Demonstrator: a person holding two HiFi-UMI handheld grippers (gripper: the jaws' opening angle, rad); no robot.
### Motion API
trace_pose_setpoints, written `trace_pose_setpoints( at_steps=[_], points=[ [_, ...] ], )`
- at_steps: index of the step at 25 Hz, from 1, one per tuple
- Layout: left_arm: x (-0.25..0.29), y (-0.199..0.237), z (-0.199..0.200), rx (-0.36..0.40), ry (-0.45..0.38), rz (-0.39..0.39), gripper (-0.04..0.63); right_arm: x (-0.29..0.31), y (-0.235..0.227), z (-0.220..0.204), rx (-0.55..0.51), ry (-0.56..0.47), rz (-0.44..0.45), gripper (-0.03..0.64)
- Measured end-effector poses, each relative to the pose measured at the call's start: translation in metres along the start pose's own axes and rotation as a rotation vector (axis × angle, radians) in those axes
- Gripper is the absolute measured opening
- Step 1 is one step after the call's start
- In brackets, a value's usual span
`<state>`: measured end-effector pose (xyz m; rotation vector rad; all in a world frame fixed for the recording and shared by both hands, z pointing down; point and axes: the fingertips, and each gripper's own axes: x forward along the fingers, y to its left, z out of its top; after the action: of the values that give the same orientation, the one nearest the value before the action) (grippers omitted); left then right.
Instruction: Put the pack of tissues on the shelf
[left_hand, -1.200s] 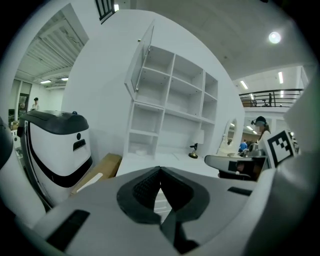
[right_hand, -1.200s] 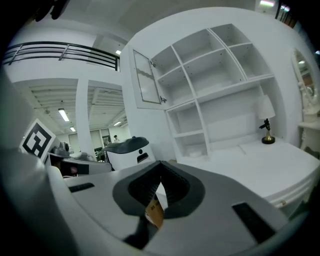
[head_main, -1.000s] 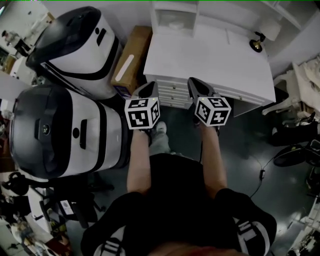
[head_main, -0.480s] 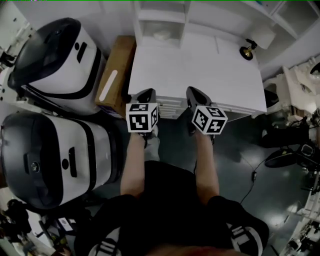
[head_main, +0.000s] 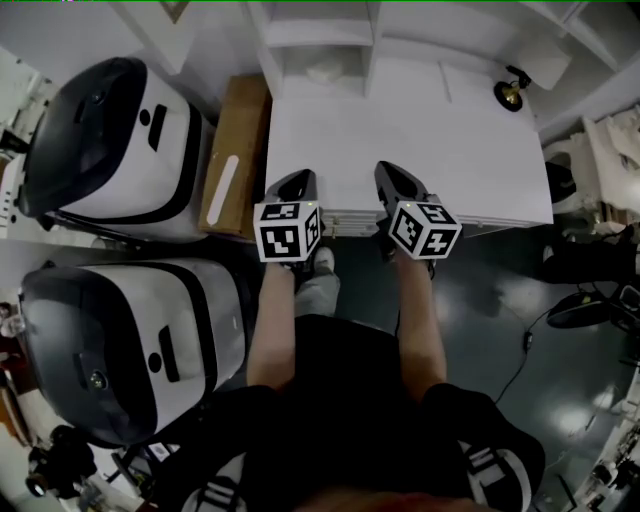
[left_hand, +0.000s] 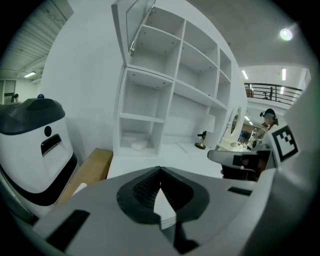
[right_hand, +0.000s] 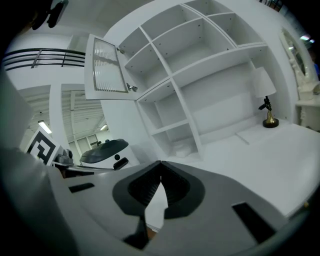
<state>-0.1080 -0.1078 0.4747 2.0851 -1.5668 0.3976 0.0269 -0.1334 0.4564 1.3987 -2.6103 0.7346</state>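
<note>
A white pack of tissues lies in the lowest left compartment of the white shelf unit at the back of the white desk. It also shows in the head view and the right gripper view. My left gripper and right gripper hover side by side over the desk's front edge, well short of the shelf. Both point toward the shelf. In each gripper view the fingertips meet, left gripper and right gripper, and nothing is held between them.
A brown cardboard box stands left of the desk, beside two large white-and-black machines. A small brass lamp sits at the desk's back right. A cabinet door hangs open above the shelf's left column. Desk drawers face the person's legs.
The head view has shifted a little, so the desk and machines sit differently in the picture. Both grippers stay shut and side by side at the desk's front edge.
</note>
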Motion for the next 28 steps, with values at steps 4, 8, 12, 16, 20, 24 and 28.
trace_pose_setpoints(
  at_steps=[4,8,12,16,20,24,28],
  points=[
    [0.021,0.016,0.014,0.000,0.010,-0.006,0.011,0.032,-0.003,0.010,-0.015,0.005,0.001,0.021],
    [0.045,0.046,0.029,-0.003,0.024,0.007,0.011,0.074,-0.002,0.021,-0.034,-0.004,0.006,0.021],
    [0.073,0.075,0.044,-0.014,0.039,0.013,0.011,0.117,0.002,0.029,-0.065,-0.017,0.032,0.021],
    [0.100,0.086,0.049,-0.023,0.049,-0.008,0.011,0.142,0.005,0.031,-0.096,-0.031,0.061,0.021],
    [0.122,0.083,0.043,-0.034,0.085,-0.036,0.011,0.153,-0.006,0.025,-0.115,0.002,0.051,0.021],
    [0.139,0.081,0.043,-0.063,0.095,-0.040,0.011,0.170,-0.020,0.028,-0.158,0.038,0.035,0.023],
    [0.152,0.097,0.031,-0.111,0.139,-0.003,0.011,0.196,-0.024,0.014,-0.152,0.125,0.078,0.135]
  ],
)
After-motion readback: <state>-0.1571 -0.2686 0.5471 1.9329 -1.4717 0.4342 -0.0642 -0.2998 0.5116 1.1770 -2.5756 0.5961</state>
